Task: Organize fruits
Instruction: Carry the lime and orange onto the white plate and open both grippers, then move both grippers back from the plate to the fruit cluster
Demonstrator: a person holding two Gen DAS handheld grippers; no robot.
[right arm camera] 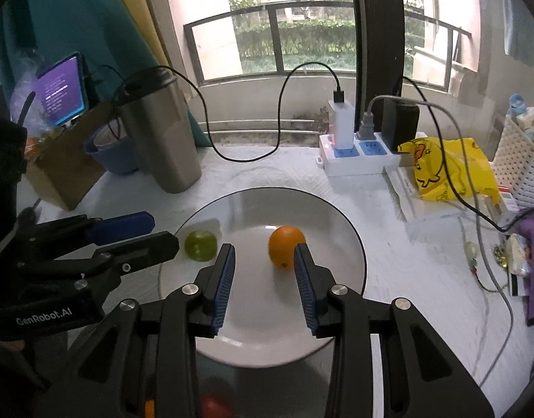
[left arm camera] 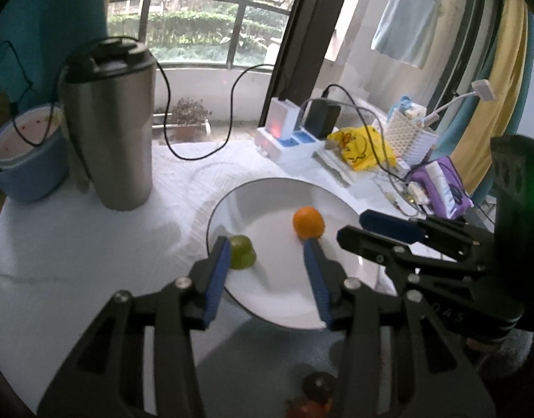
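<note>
Both tongs are over the plate [right arm camera: 343, 230], which sits on the white desk [right arm camera: 389, 250].

Left tongs [left arm camera: 267, 249]: jaws wide apart, nothing between them. In the left wrist view the green fruit [left arm camera: 244, 252] sits just beside the left pad [left arm camera: 216, 278], partly hidden by it; can't tell if they touch. The right pad's tip lines up with the near side of the orange [left arm camera: 308, 222]; contact unclear.

Right tongs [right arm camera: 264, 256]: jaws also apart, holding nothing. In the right wrist view the orange [right arm camera: 286, 247] sits near the middle of the plate, just off the right pad [right arm camera: 303, 278], which overlaps its edge. The green fruit [right arm camera: 200, 245] is at the plate's left rim, well apart from the orange. From the right wrist view the left tongs [right arm camera: 152, 233] come in from the left, tips next to the green fruit.

More fruit at the near desk edge, under the tongs: dark round fruit [left arm camera: 319, 385] and a reddish blur [right arm camera: 214, 405] below the plate. Too blurred to identify.

Background: steel tumbler [left arm camera: 110, 122] upright to the left of the plate, blue tub [left arm camera: 26, 174] beside it. Power strip [right arm camera: 354, 156] with chargers plugged in behind the plate, yellow bag [right arm camera: 448, 170] to its right, white perforated basket [right arm camera: 521, 163] farther right. Tablet [right arm camera: 61, 90] with its screen lit at far left.
</note>
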